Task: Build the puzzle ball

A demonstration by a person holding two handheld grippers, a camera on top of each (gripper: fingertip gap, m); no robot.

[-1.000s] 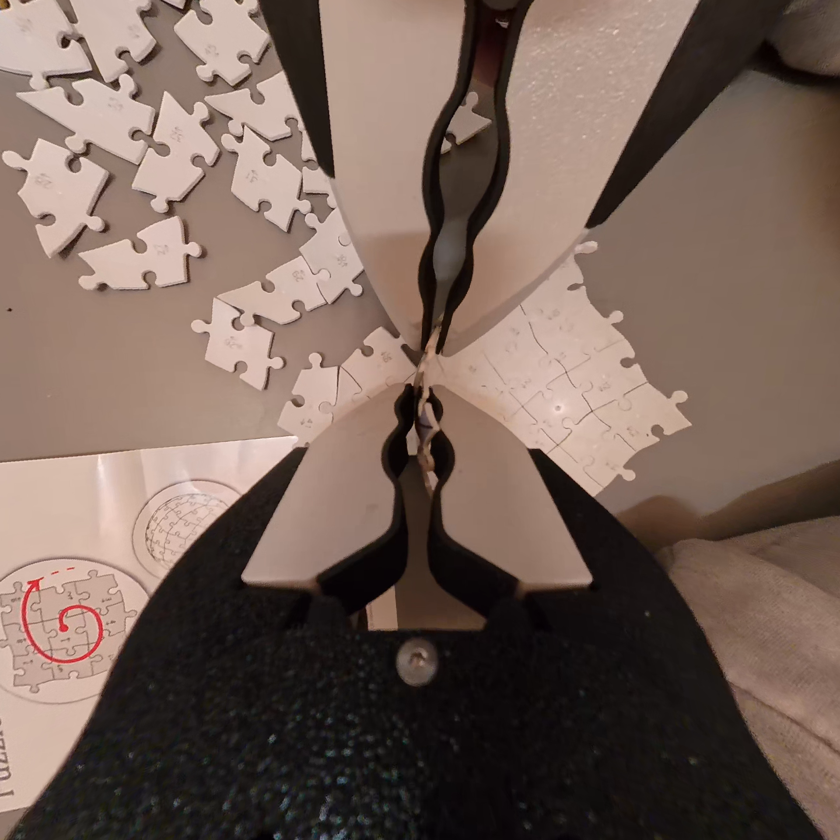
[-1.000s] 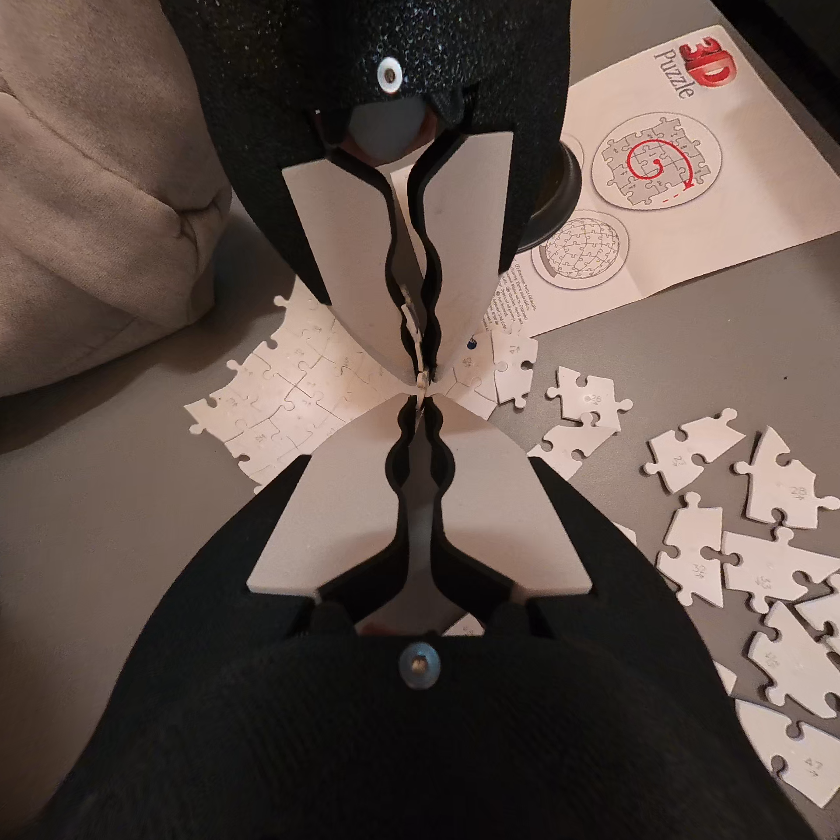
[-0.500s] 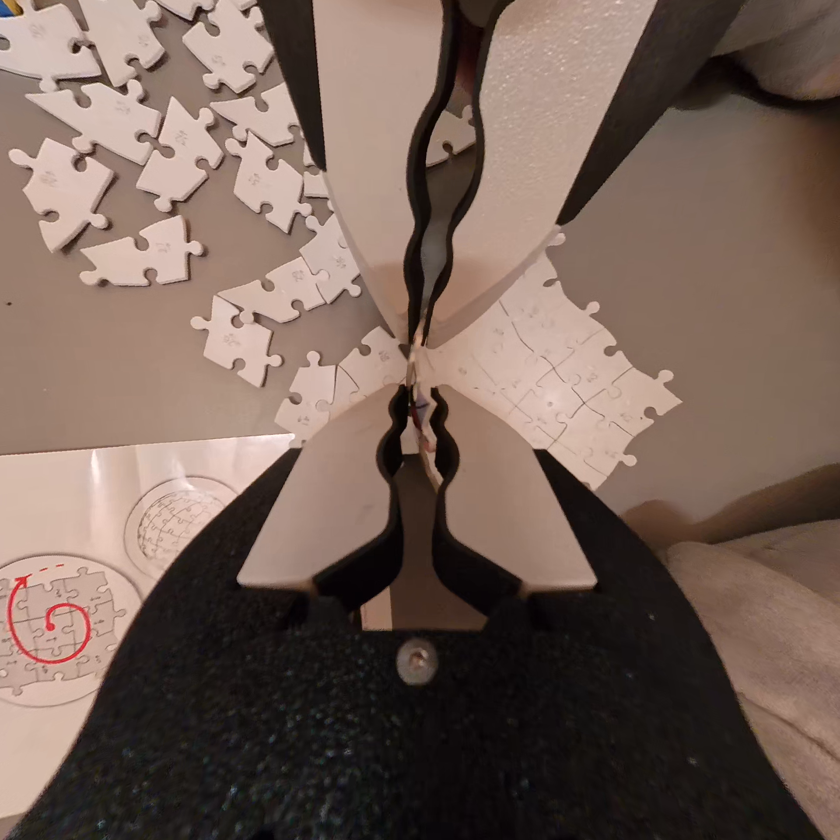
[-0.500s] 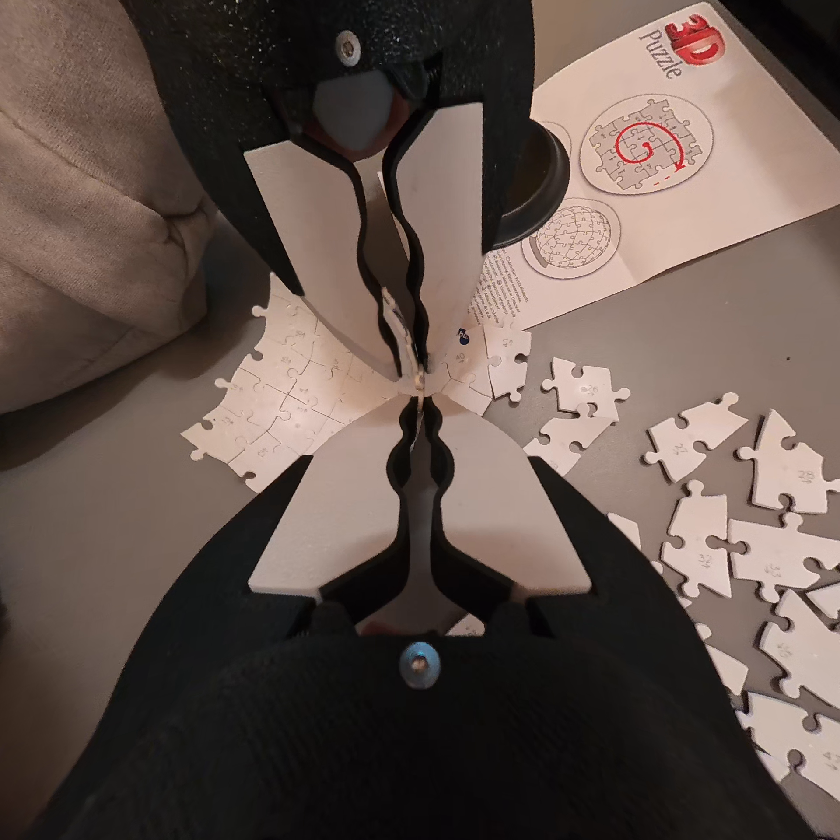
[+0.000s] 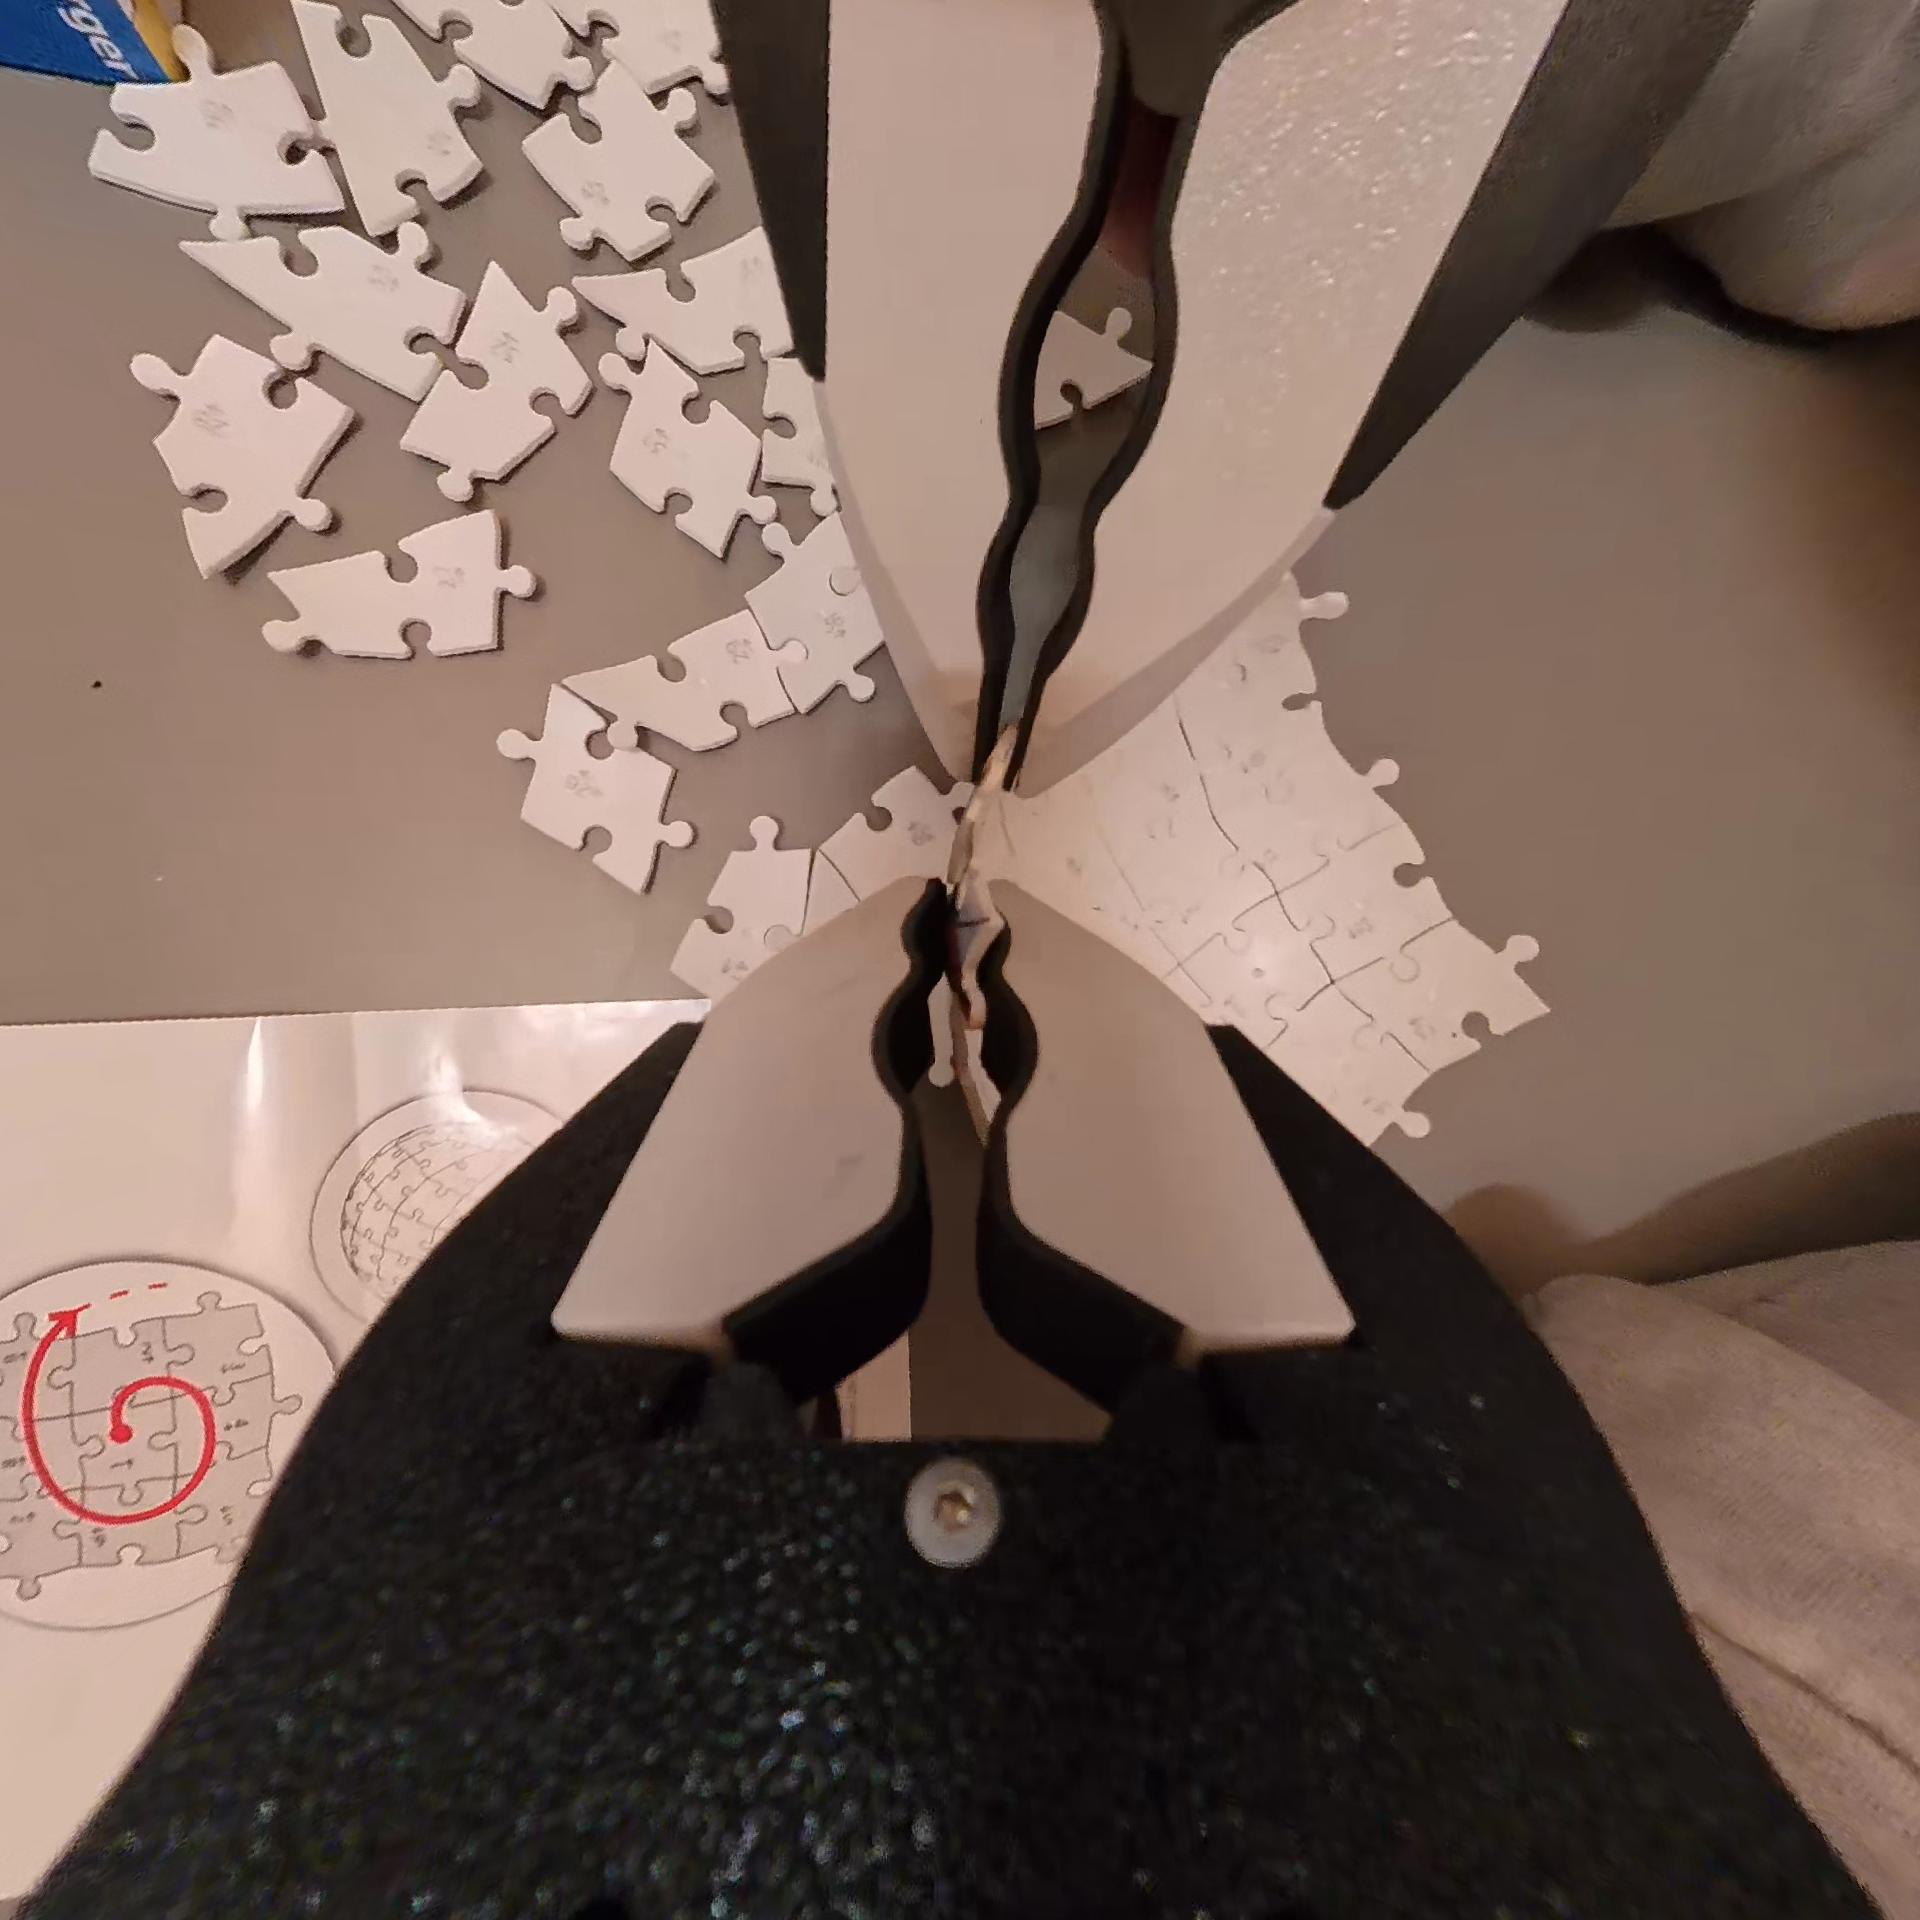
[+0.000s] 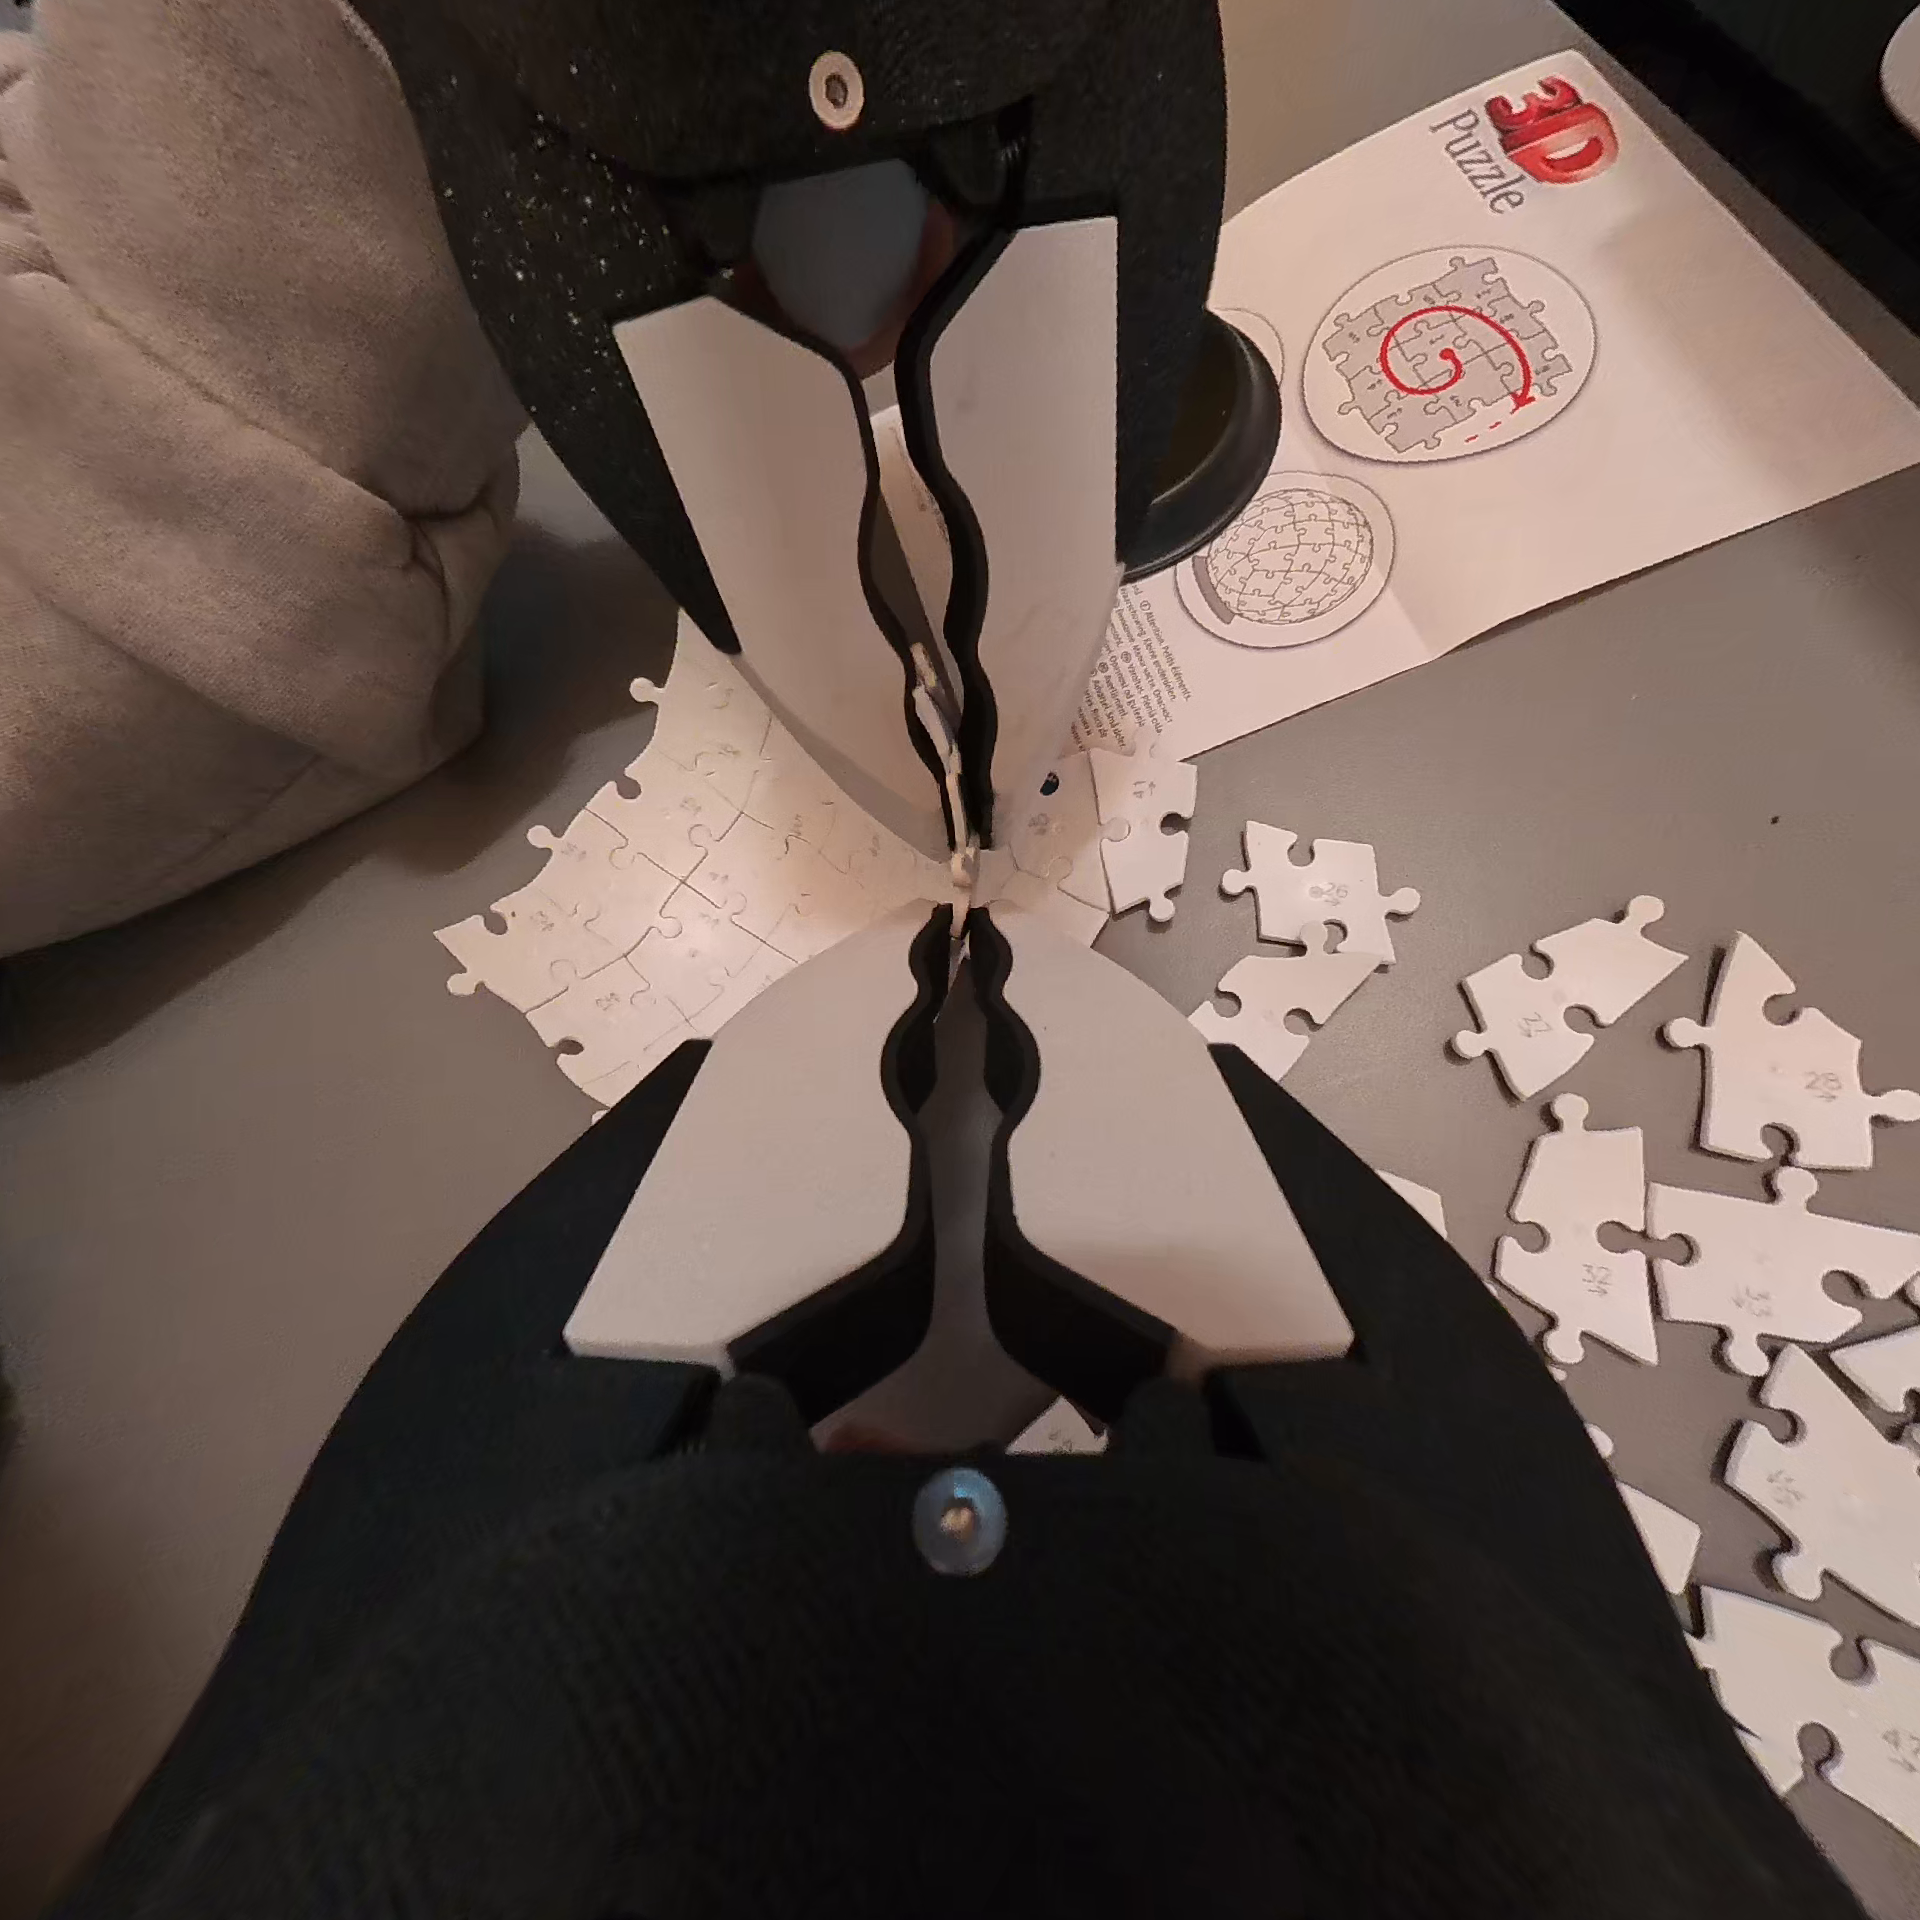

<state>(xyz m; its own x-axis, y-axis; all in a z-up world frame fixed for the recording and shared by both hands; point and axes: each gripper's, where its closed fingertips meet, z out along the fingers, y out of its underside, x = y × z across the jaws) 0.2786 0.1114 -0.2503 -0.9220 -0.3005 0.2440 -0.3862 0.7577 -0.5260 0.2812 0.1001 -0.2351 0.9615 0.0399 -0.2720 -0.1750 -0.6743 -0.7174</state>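
My left gripper [image 5: 961, 904] and right gripper [image 6: 961, 920] meet tip to tip just above the grey table. The left one is shut on a white puzzle piece [image 5: 968, 966], seen edge-on between its pads. The right gripper [image 5: 997, 748] is shut on another piece [image 5: 992, 774] at its very tips, and the two pieces touch. In the right wrist view the left gripper [image 6: 971, 831] comes in from the top with its piece [image 6: 940, 748]. An assembled curved patch of pieces [image 5: 1299, 914] lies flat below them; it also shows in the right wrist view [image 6: 675, 904].
Several loose white pieces [image 5: 416, 343] lie scattered on the table [image 5: 260, 810], and they show too in the right wrist view [image 6: 1714, 1195]. A printed instruction sheet [image 6: 1558, 436] carries a black round stand [image 6: 1216, 468]. Beige cloth [image 6: 208, 416] borders the patch. A blue box corner [image 5: 62, 42] is far off. Less than 4 cm separates the two grippers' tips.
Both grippers stay shut and tip to tip. They have swayed slightly over the patch, with the two held pieces still touching.
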